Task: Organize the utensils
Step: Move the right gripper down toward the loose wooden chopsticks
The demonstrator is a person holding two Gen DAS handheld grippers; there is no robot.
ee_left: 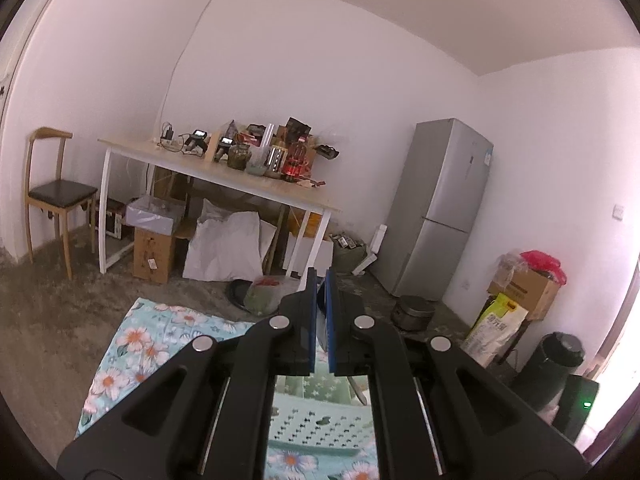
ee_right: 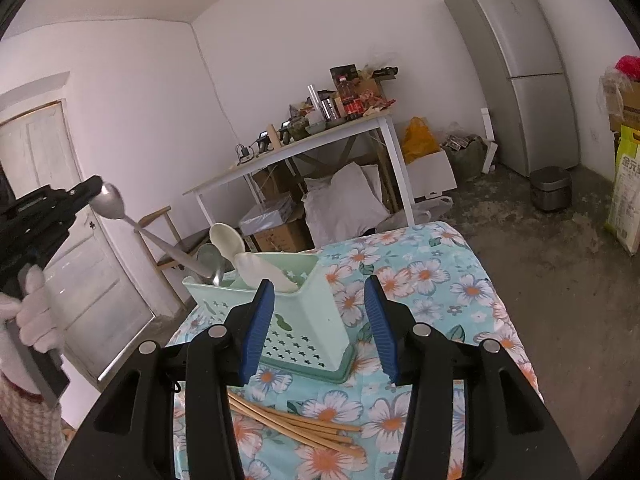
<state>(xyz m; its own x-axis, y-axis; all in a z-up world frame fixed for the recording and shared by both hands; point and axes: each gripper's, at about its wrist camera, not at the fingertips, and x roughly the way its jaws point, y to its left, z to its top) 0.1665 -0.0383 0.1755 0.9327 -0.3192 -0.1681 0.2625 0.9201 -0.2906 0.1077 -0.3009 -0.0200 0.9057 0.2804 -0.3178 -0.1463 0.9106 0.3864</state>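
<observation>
Left gripper (ee_right: 94,187) pinches metal spoon (ee_right: 114,204) (above caddy (ee_right: 308,304)).

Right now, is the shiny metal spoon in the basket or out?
Out: the left hand-held gripper holds the metal spoon by its bowl above the basket.

We see a polished metal spoon (ee_right: 114,205) at ten o'clock, its bowl glossy. The mint caddy (ee_right: 308,320) looks like smooth, matt plastic, perforated low down. At six o'clock lie bare wooden chopsticks (ee_right: 296,426) on soft floral cloth (ee_right: 448,280). The gripper pads (ee_right: 256,332) seem ribbed blue rubber; the floor (ee_right: 560,260) rough concrete.
</observation>
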